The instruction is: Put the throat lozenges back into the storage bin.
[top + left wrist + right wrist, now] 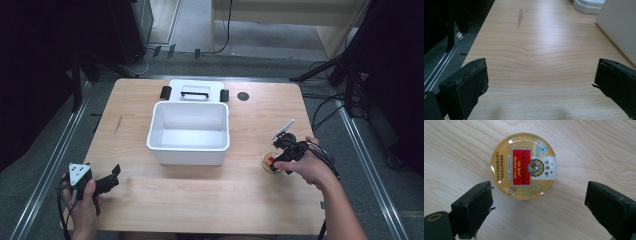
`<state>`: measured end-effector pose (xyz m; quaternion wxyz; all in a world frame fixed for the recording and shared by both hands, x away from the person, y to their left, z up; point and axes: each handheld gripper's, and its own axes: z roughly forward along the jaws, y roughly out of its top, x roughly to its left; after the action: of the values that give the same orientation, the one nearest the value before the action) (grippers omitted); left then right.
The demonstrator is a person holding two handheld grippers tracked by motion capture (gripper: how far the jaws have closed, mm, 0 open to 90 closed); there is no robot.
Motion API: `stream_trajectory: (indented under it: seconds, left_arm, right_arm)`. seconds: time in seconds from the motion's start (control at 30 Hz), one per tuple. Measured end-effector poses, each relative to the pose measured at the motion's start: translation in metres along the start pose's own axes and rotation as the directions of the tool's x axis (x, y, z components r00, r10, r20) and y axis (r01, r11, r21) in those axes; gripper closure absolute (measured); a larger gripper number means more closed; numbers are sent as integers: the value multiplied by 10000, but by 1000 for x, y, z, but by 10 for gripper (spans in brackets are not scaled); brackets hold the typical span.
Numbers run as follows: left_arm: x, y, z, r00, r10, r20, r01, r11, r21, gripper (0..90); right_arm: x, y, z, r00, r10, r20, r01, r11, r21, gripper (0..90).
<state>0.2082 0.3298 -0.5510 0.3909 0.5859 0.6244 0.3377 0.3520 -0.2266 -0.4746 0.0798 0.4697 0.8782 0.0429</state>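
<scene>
Left gripper (114,176): held low at the near left corner of the desk (200,200), jaws spread wide with bare wood between them; released, holding nothing.

Left hand (82,197): wrapped round the gripper body, resting at the desk edge.

Bin (189,131): white, open-topped and empty, standing mid-desk; its side wall (621,30) shows at the right of the left gripper view.

Lid (195,92): white, with a black handle and black clips, lying flat behind the bin and touching its far wall.

Candy tin (523,165): round and golden with a red label, lying flat, face up, on the desk right of the bin and well apart from it; in the high view it sits just under the right gripper.

Right gripper (539,205): pointed straight down over the tin, jaws parted wider than the tin; the tin lies just ahead of the pads, not between them, so it is released and holding nothing.

Right hand (307,167): gripping the tool from the near right side.

Step in hand, as I judge it: lining up to grasp the tin, likely for the bin.

Risk: the tin is low, with a smooth domed top. Closing from this offset could catch only its near rim, so it may skid away over the wood or squirt out of the pads.

Risk: a shallow pinch could let it drop before it reaches the bin.
</scene>
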Motion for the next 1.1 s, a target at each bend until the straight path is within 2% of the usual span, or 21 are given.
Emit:
stream_trajectory:
  seconds: [0.53, 0.73, 0.97, 1.1]
  left_arm:
    - [-1, 0, 0, 10000, 38, -43, -38, 10000, 25, 0]
    - [-1, 0, 1, 10000, 51, -50, -51, 10000, 45, 0]
    - [-1, 0, 1, 10000, 44, -48, -43, 10000, 76, 0]
    - [-1, 0, 1, 10000, 41, -55, -41, 10000, 88, 0]
  right_arm:
    - [6, 17, 7, 9994, 238, -232, -231, 9992, 314, 72]
    - [9, 22, 16, 9982, 557, -222, -544, 9968, 579, 67]
    - [11, 24, 24, 9976, 646, -238, -626, 9953, 741, 92]
    - [11, 26, 28, 9968, 792, -88, -782, 9937, 798, 132]
